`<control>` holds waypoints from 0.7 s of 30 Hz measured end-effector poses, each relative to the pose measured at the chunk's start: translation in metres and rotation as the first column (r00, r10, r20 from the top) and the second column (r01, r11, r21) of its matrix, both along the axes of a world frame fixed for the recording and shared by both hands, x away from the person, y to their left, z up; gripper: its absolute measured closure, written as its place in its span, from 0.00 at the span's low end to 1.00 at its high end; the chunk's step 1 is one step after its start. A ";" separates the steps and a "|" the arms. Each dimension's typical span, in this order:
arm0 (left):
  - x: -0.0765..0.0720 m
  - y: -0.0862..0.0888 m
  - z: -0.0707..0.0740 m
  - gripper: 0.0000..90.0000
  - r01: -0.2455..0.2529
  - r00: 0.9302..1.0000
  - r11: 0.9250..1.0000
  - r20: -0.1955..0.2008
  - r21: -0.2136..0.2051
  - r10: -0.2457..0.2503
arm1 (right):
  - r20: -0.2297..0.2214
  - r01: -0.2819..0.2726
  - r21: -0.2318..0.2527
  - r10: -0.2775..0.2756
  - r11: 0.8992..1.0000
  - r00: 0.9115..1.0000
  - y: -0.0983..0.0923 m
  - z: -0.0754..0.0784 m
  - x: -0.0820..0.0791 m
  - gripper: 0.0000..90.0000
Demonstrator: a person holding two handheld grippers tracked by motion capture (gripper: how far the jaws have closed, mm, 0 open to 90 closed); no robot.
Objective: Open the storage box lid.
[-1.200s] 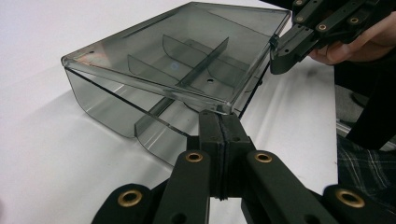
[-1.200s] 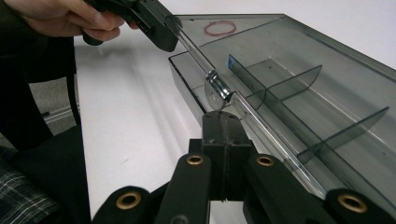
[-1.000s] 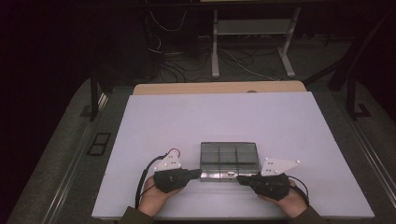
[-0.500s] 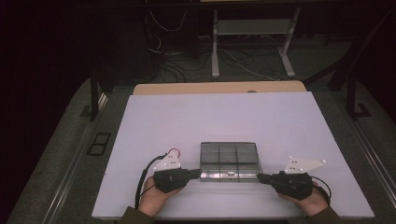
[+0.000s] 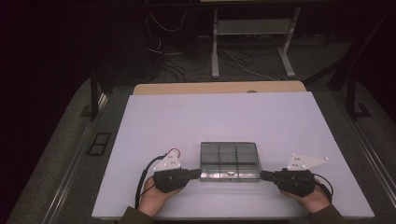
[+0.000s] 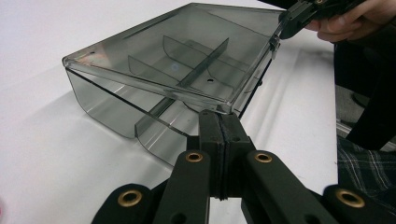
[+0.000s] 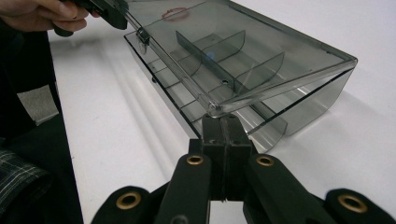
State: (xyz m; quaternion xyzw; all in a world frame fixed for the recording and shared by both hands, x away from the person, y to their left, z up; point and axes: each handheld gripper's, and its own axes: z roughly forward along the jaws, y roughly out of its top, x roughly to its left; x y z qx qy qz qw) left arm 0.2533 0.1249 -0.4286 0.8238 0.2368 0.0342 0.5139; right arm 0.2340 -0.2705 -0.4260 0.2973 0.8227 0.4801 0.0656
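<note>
Box lid (image 6: 187, 60) raised, seen from claw views.

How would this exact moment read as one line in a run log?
box: clear divided box on white table, lid ajar | left gripper: shut, at lid's near-left corner | right gripper: shut, at near-right corner

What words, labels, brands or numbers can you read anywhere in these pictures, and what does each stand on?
None: no readable text.
The clear box, its lid and the white table carry no writing.
The red ring seen through the lid is a loop, not a letter.
</note>
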 end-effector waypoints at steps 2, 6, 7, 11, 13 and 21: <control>0.001 0.000 0.001 0.98 0.005 1.000 1.000 -0.001 0.001 -0.005 | 0.002 0.000 0.002 0.000 1.000 1.000 0.000 0.001 0.000 0.99; 0.001 0.001 0.003 0.98 0.008 1.000 1.000 0.003 -0.007 -0.008 | 0.005 -0.002 0.010 0.002 1.000 1.000 0.000 0.002 0.000 0.99; 0.001 0.001 0.003 0.98 0.009 1.000 1.000 0.005 -0.008 -0.009 | 0.004 -0.002 0.014 0.002 1.000 1.000 0.000 0.003 0.001 0.99; 0.003 0.001 0.005 0.98 0.009 1.000 1.000 0.010 -0.014 -0.009 | 0.006 -0.006 0.016 0.006 1.000 1.000 0.000 0.004 0.002 0.99; 0.003 0.001 0.005 0.98 0.008 1.000 1.000 0.007 -0.018 -0.007 | 0.006 -0.005 0.023 0.005 1.000 1.000 0.000 0.005 0.002 0.99; 0.005 0.002 0.008 0.98 0.009 1.000 1.000 0.017 -0.029 -0.008 | 0.017 -0.008 0.032 0.007 0.999 1.000 0.000 0.009 0.004 0.99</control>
